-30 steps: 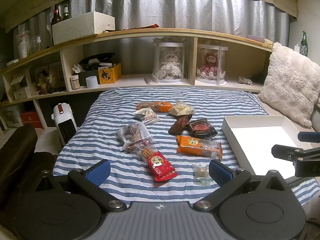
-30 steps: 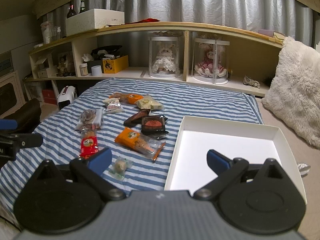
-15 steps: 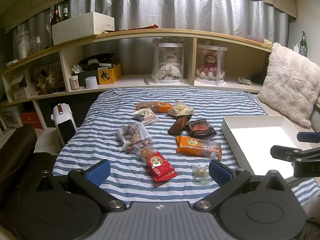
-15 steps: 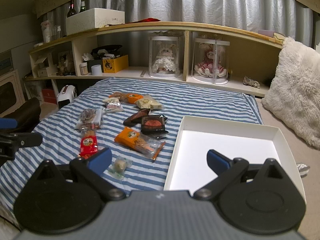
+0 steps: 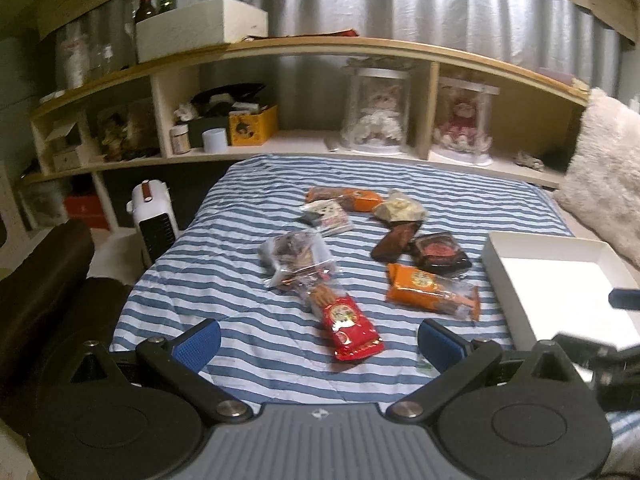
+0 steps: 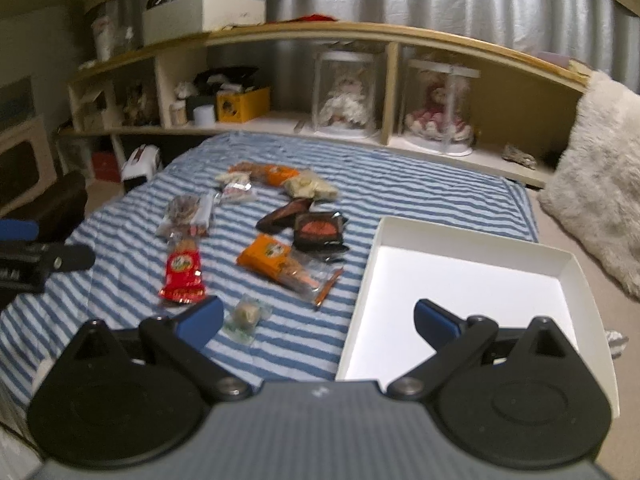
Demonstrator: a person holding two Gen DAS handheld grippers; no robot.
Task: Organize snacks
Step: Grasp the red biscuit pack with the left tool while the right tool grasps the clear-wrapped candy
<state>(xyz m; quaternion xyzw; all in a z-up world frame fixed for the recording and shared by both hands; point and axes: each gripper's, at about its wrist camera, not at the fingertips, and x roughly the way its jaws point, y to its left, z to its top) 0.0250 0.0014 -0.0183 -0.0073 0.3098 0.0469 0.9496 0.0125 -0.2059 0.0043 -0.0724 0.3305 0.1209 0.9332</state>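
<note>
Both views have drawn closer to the bed [image 5: 248, 280] since a second ago. The left tongs [image 5: 319, 340] hover spread and empty over the red snack packet [image 5: 352, 328]; the right tongs [image 6: 318, 316] gape beside the white tray [image 6: 576, 280], snacks scattered left of it.

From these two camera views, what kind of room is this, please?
Most likely a bedroom at home. The snacks lie on a bed with a striped blue-and-white cover, a fluffy white pillow leans at its side, and a wooden shelf before grey curtains holds dolls in clear cases.
</note>
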